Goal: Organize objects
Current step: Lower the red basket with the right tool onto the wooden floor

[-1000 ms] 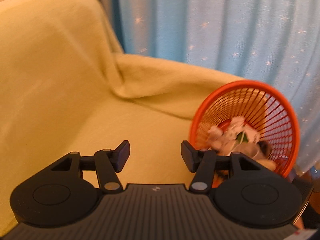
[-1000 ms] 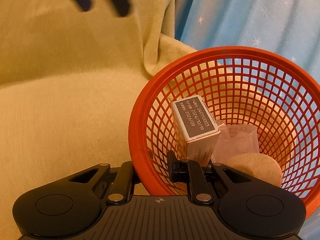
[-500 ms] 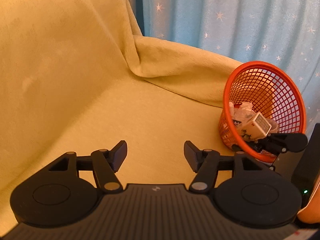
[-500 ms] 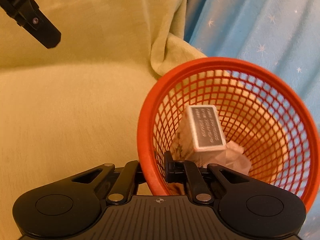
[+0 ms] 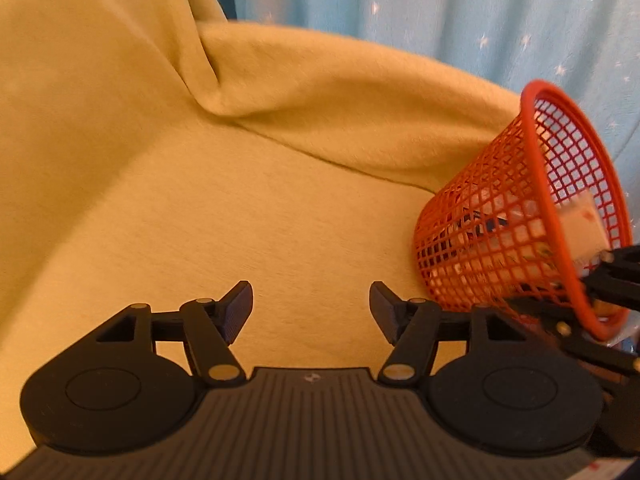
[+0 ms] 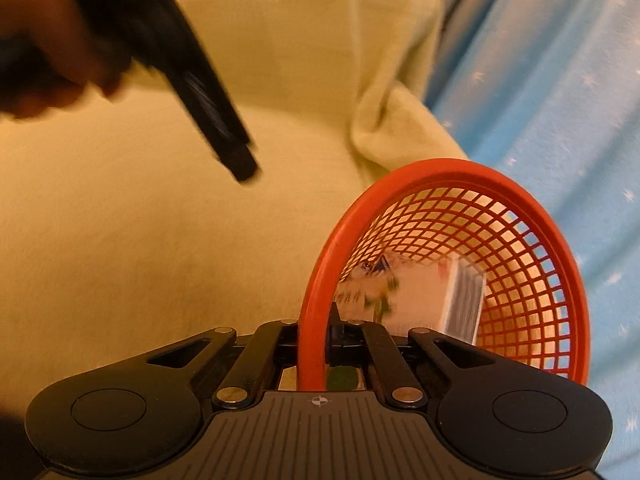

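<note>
Now: right gripper [image 6: 314, 344] clamped on tilted orange mesh basket [image 6: 532, 240] rim; white box [image 6: 436, 300] inside may spill forward. Left gripper [image 5: 311, 307] half-open, empty.

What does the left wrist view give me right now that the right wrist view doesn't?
Only the left wrist view shows the left gripper from behind, jaws open over bare cover, and the orange basket side-on, tilted. Only the right wrist view shows the right gripper with jaws shut on the basket's rim, a hand holding the left gripper, and the white box seen through the basket's mouth. Both share the basket, yellow cover and blue curtain.
</note>
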